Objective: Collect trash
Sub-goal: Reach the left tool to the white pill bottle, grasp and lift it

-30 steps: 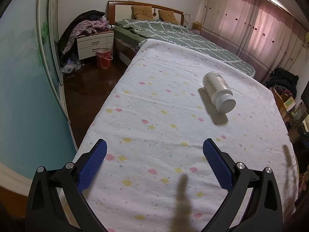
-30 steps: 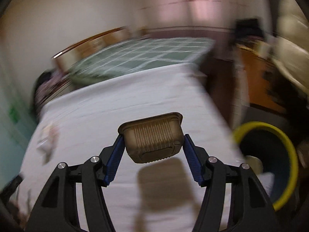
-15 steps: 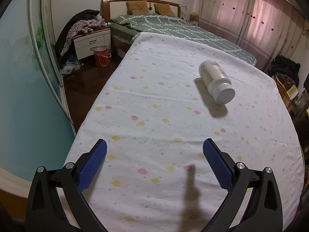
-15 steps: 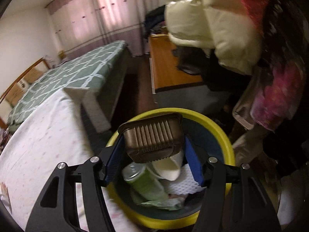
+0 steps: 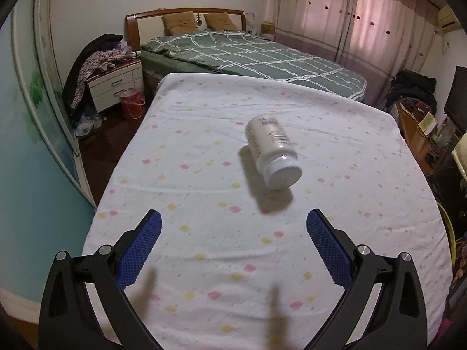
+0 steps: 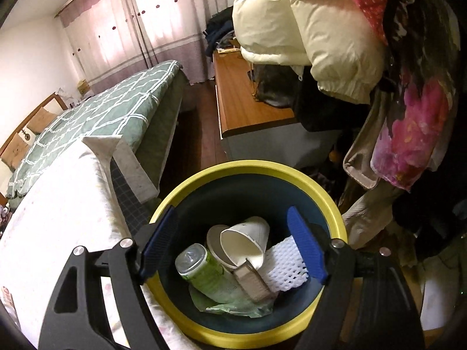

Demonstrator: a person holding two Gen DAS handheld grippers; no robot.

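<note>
left wrist: left gripper (image 5: 233, 230) spread wide and empty, aimed at the bottle (image 5: 273, 151) lying on its side on the sheet (image 5: 204, 233), likely next pickup | right wrist: right gripper (image 6: 233, 248) parted, empty, above the bin (image 6: 248, 169), placed for dropping; cup (image 6: 245, 243), can (image 6: 204, 271) and box (image 6: 252, 283) inside

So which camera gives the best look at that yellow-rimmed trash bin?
The right wrist view: it looks straight down into the yellow-rimmed dark blue round trash bin, showing cups, a can and white foam netting inside. The left wrist view catches only a thin yellow sliver of its rim at the right edge.
</note>
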